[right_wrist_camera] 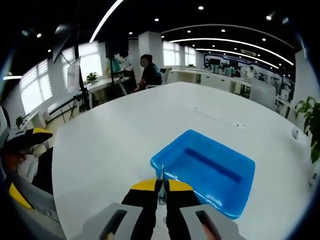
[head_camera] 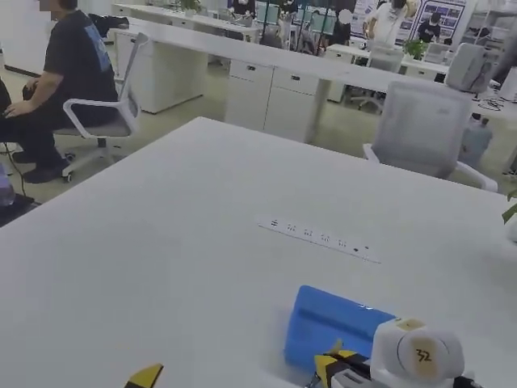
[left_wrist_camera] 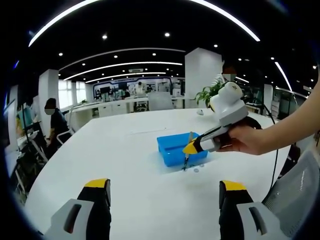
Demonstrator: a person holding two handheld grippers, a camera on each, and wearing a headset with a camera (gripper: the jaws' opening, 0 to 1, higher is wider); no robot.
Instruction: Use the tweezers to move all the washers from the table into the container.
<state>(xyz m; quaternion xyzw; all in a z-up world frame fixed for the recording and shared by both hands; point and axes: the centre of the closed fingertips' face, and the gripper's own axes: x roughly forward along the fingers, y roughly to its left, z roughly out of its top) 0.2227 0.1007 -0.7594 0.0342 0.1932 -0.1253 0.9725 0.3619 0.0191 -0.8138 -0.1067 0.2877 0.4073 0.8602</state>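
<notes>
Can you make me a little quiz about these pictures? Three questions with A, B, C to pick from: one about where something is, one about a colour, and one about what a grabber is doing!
1. Where does the container sit?
A. on a chair
B. on the white table
C. on the floor

2. What colour is the container?
A. blue
B. red
C. green

3. What is the right gripper doing?
A. open wide, holding nothing
B. shut on a washer
C. shut on the tweezers

Answers:
1 B: the container rests flat on the white tabletop.
2 A: its walls and floor are bright blue.
3 C: in the right gripper view its fingers are pressed together with the thin tweezers sticking out between them.
</notes>
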